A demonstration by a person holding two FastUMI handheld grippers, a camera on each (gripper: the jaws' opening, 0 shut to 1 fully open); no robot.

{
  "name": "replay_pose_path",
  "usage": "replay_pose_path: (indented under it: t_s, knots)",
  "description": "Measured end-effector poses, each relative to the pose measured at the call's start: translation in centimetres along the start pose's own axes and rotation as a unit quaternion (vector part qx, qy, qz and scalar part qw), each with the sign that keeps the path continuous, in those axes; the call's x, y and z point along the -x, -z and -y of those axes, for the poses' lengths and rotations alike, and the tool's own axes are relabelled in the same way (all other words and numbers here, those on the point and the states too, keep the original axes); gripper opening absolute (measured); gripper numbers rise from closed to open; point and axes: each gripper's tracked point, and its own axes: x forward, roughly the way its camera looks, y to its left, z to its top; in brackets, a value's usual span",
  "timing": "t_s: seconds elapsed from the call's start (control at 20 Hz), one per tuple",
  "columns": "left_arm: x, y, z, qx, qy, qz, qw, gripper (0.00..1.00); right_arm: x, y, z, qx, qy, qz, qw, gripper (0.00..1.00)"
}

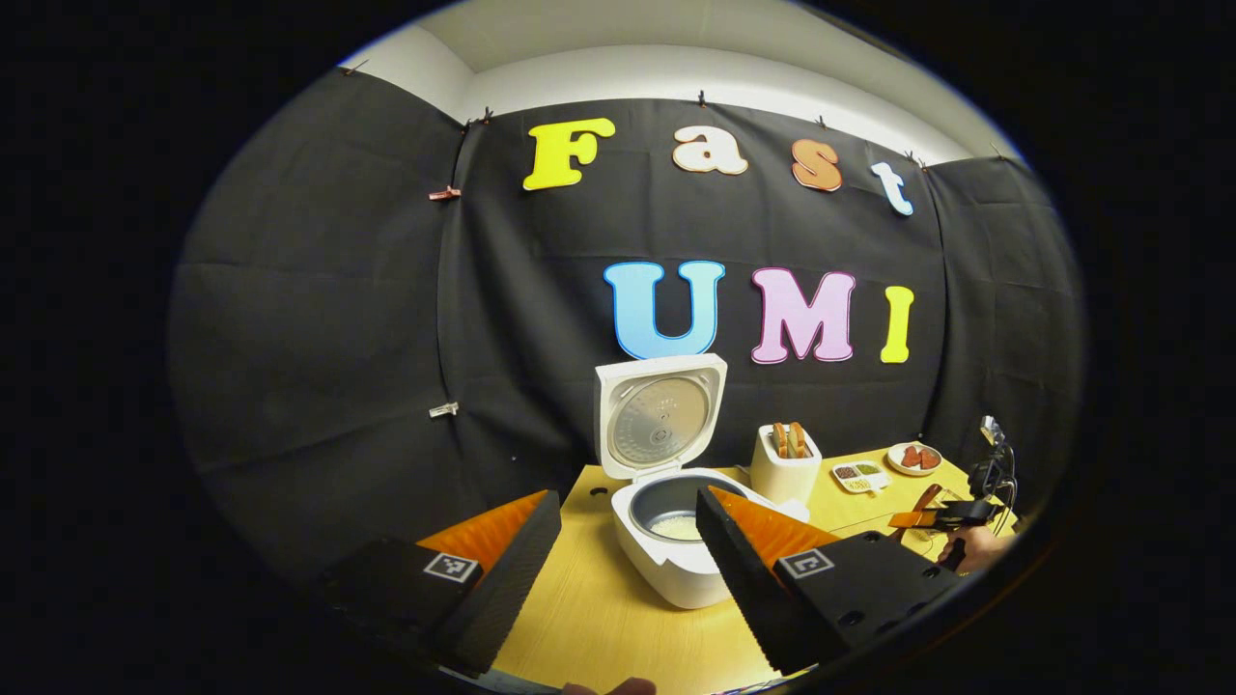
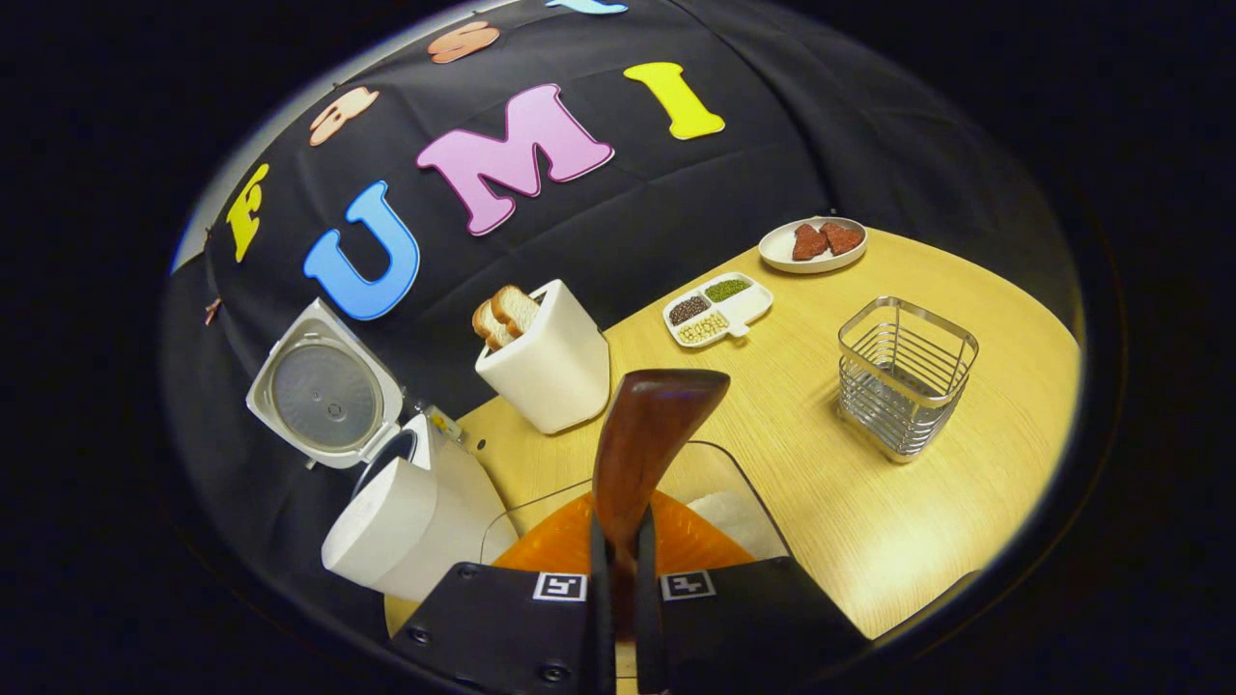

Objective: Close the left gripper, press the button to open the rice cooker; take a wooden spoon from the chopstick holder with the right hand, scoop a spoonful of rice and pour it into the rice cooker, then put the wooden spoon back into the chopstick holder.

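Wooden spoon (image 2: 642, 439) pinched in right hand-held gripper (image 2: 618, 569); left hand-held gripper (image 1: 628, 541) wide apart.

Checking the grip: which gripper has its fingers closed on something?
The right gripper: both fingers clamp the wooden spoon. The left gripper is open, holding nothing.

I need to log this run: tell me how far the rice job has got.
Done: the rice cooker stands with its lid up, rice showing in the pot. In hand: the right gripper is shut on the wooden spoon, above a clear container holding rice. Whether a scoop has been poured, I cannot tell. Left: returning the spoon to the wire chopstick holder. The left gripper hangs open.
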Motion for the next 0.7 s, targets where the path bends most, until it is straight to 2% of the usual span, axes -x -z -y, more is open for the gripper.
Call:
replay_pose_path:
  t_s: [0.35, 0.55, 0.7]
  knots:
    - [1.8, -0.4, 0.4, -0.005, -0.001, 0.008, 1.0, 0.97, 2.2, -3.2, 0.1, -0.076, -0.031, 0.023, 0.996, 0.13]
    - [2.9, -0.3, 0.5, 0.001, -0.002, 0.007, 1.0, 0.97, 3.5, -4.2, 0.1, -0.099, -0.042, 0.025, 0.994, 0.13]
    - [3.7, -0.3, 0.4, -0.002, -0.002, 0.011, 1.0, 0.97, 4.6, -5.3, -1.0, -0.125, -0.066, 0.03, 0.99, 0.13]
